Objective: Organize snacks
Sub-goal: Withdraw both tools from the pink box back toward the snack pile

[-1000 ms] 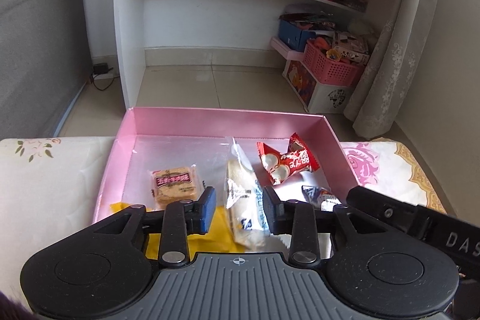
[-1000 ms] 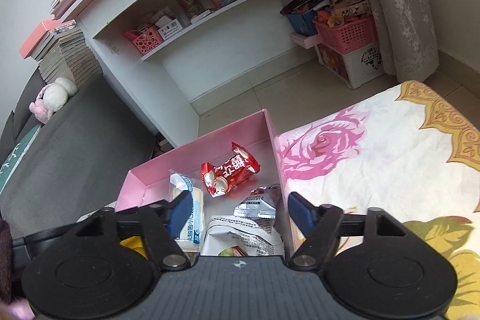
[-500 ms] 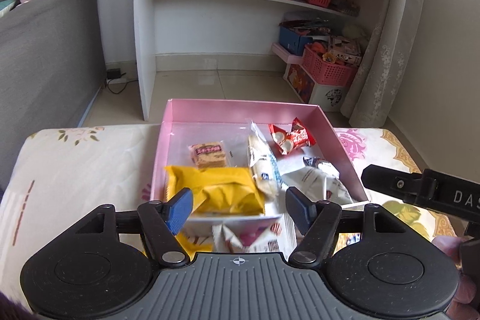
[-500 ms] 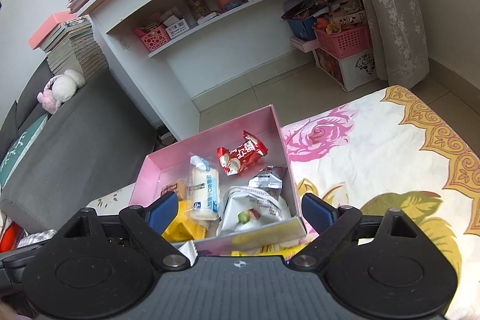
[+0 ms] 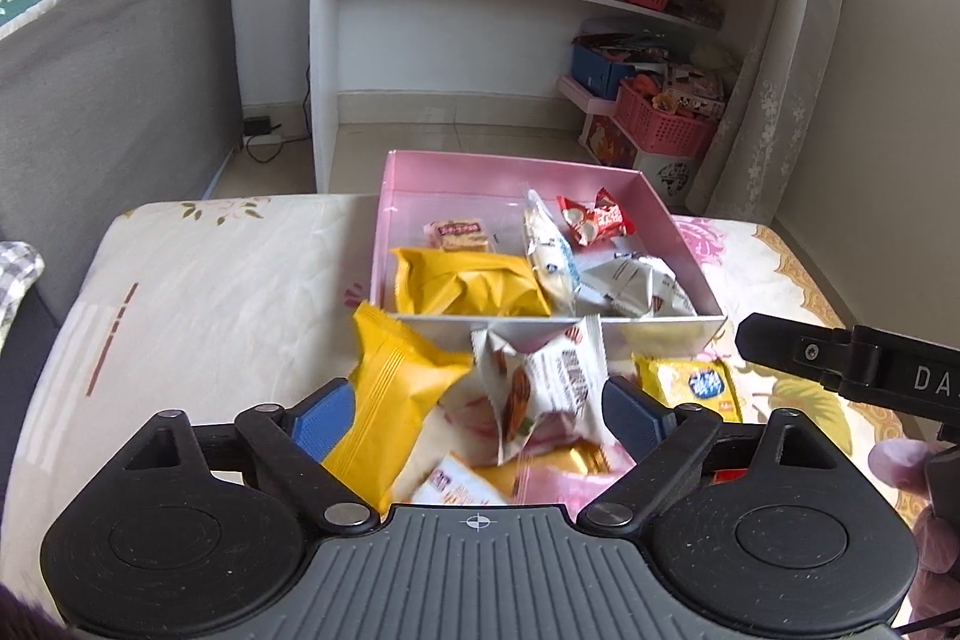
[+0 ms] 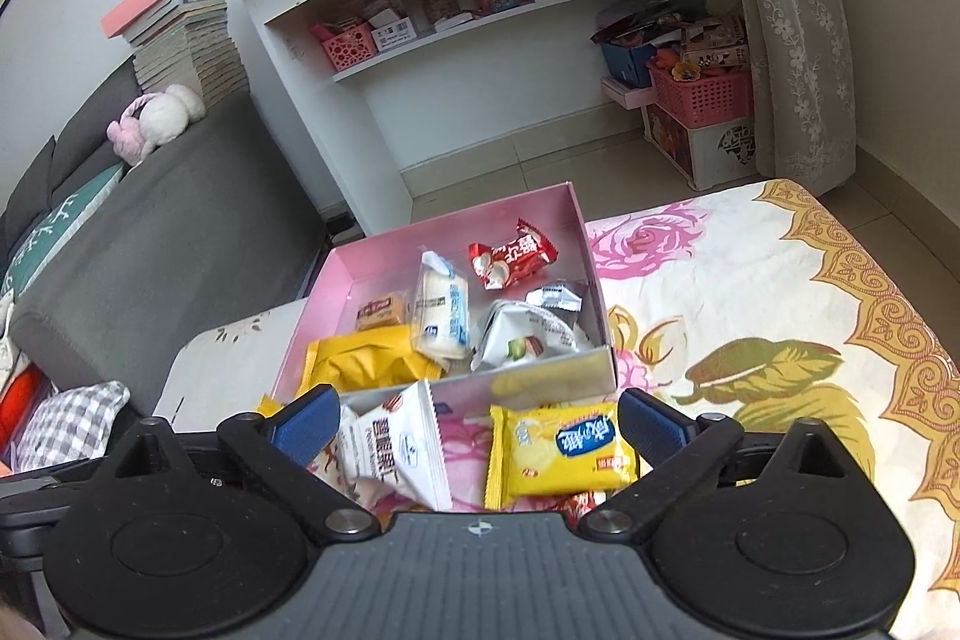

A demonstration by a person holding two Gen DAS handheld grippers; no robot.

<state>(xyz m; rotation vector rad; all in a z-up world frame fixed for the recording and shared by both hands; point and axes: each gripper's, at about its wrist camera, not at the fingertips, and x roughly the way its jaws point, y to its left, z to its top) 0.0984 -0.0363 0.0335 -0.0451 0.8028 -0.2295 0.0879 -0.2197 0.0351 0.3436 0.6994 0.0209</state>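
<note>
Where snacks pile — pink box (image 5: 510, 172)

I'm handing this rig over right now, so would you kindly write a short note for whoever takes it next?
Left gripper: open, jaws just widened, gripping nothing.
Right gripper: open, jaws just widened, gripping nothing.
Pink box sits on the floral cloth.
Done: in the box are a red packet, a white-blue packet, a small biscuit pack, a yellow bag and grey-white packets.
Left: in front of the box lie a yellow pack, a white nut packet and a yellow cracker pack, with a few more under the grippers.
</note>
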